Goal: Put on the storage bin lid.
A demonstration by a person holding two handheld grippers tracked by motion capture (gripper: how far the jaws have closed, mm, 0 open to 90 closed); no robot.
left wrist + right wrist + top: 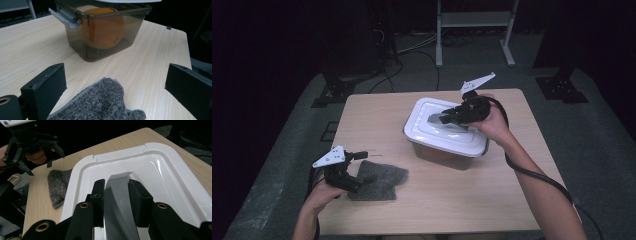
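Right gripper: my right gripper (pixel 451 116) sat right of centre in the high view, over the white lid (pixel 432 131), its jaws pinching the lid's grey handle (pixel 119 202). In the right gripper view the pads pressed on both sides of that handle at the bottom centre of the frame.

Lid: it lay across the top of the smoky translucent container (pixel 105 35). In the left gripper view its white edge showed along the top of the frame, above the container's rim; whether it was seated or just clear of the rim I could not tell.

Container: it stood on the wooden table (pixel 452 200), right of centre in the high view and in the upper middle of the left gripper view. A grey latch (pixel 65 18) hung at its upper left corner in that view.

Contents: a round orange object (pixel 103 27) sat inside the container, blurred by the tinted wall, possibly an orange.

Left gripper: my left gripper (pixel 357 167) rested at the lower left of the high view, jaws spread wide and holding nothing.

Cloth: a grey knitted cloth (pixel 100 105) lay on the table at the bottom centre of the left gripper view, between my left jaws but not pinched, and well apart from the container.
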